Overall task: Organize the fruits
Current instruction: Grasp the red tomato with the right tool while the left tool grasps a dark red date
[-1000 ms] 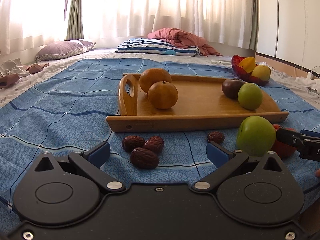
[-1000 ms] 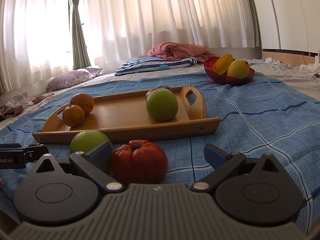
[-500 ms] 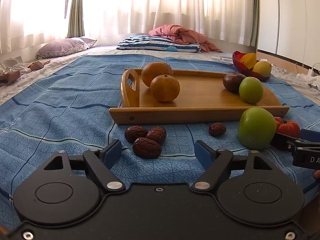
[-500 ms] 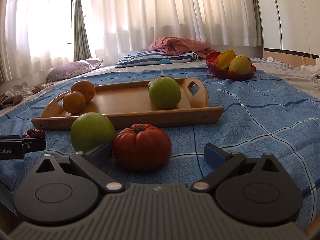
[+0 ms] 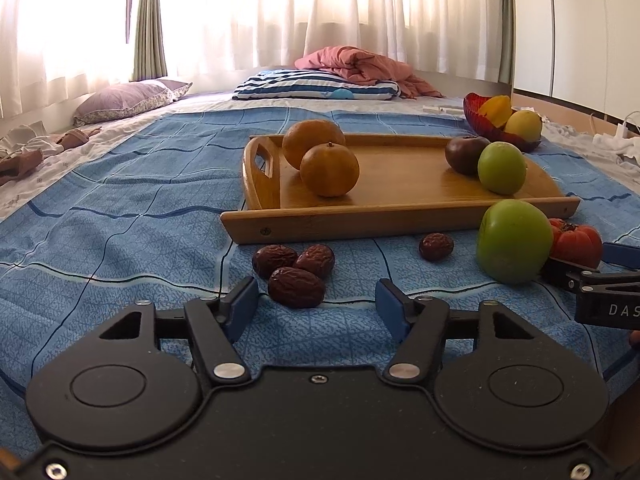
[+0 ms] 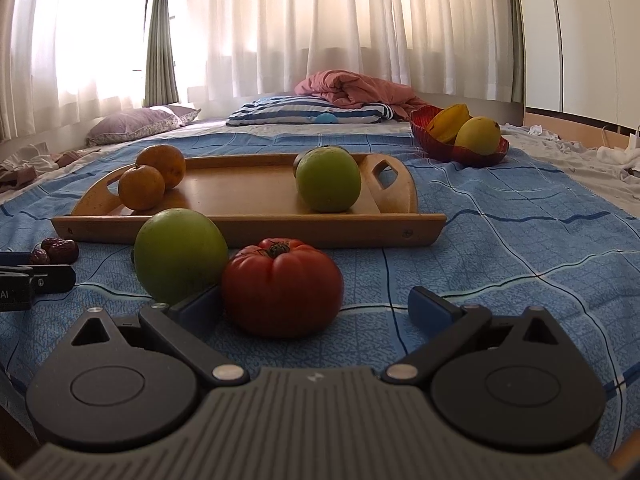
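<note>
My left gripper (image 5: pixel 316 303) hovers low over the blue bedspread, its jaws closing around the nearest of three brown dates (image 5: pixel 296 287); the pads are not touching it. A fourth date (image 5: pixel 436 246) lies apart to the right. My right gripper (image 6: pixel 315 307) is open, with a red tomato (image 6: pixel 282 286) between its fingers and a green apple (image 6: pixel 178 254) just left of it. The wooden tray (image 5: pixel 400 218) beyond holds two oranges (image 5: pixel 329 170), a green apple (image 5: pixel 502 168) and a dark fruit (image 5: pixel 464 154).
A red bowl (image 6: pixel 448 148) with yellow fruit stands behind the tray's right end. Pillows (image 5: pixel 316 86) and a pink blanket (image 5: pixel 360 66) lie at the far end of the bed. The other gripper's fingers (image 6: pixel 40 278) reach in at the left of the right wrist view.
The left jaws have narrowed from wide apart to about half that width around the near date. The right gripper's jaws have stayed wide, and the tomato now sits a little further ahead of them.
</note>
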